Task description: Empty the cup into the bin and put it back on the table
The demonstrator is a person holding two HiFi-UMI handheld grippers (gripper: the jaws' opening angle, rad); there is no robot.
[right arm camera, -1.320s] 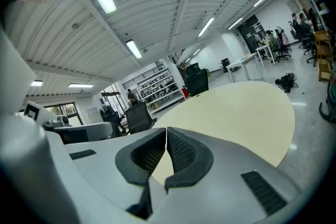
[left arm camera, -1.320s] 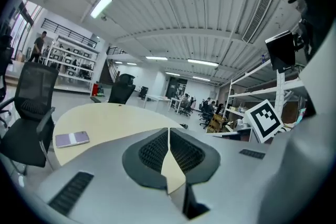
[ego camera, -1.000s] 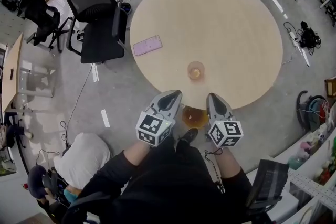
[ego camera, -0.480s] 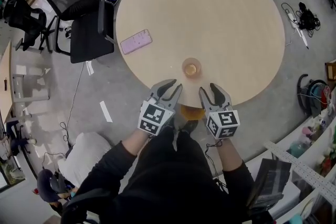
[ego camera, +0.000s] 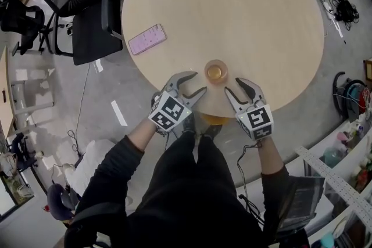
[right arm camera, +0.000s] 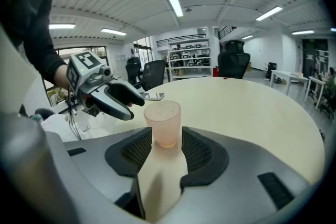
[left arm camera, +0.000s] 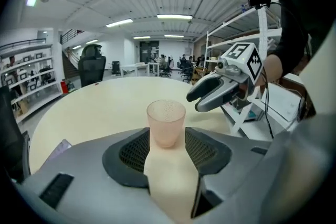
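Observation:
A translucent pink cup (ego camera: 216, 72) stands upright on the round wooden table (ego camera: 244, 14), near its front edge, with something yellowish at its bottom. My left gripper (ego camera: 192, 83) is just left of the cup and my right gripper (ego camera: 236, 85) just right of it. Both point inward at it, jaws opening, touching nothing. In the left gripper view the cup (left arm camera: 166, 123) stands just beyond the jaw tips, with the right gripper (left arm camera: 210, 96) past it. The right gripper view shows the cup (right arm camera: 163, 123) and the left gripper (right arm camera: 113, 94) likewise. An orange bin (ego camera: 216, 119) peeks out beneath the table edge.
A pink phone (ego camera: 147, 39) lies on the table's left part. A black office chair (ego camera: 75, 3) stands left of the table. Cables and a power strip (ego camera: 340, 9) lie on the floor at right. Shelving (ego camera: 343, 165) runs along the lower right.
Both grippers have come forward from over the bin to either side of the cup, and their jaws have gone from shut to wide apart. The cup has not moved.

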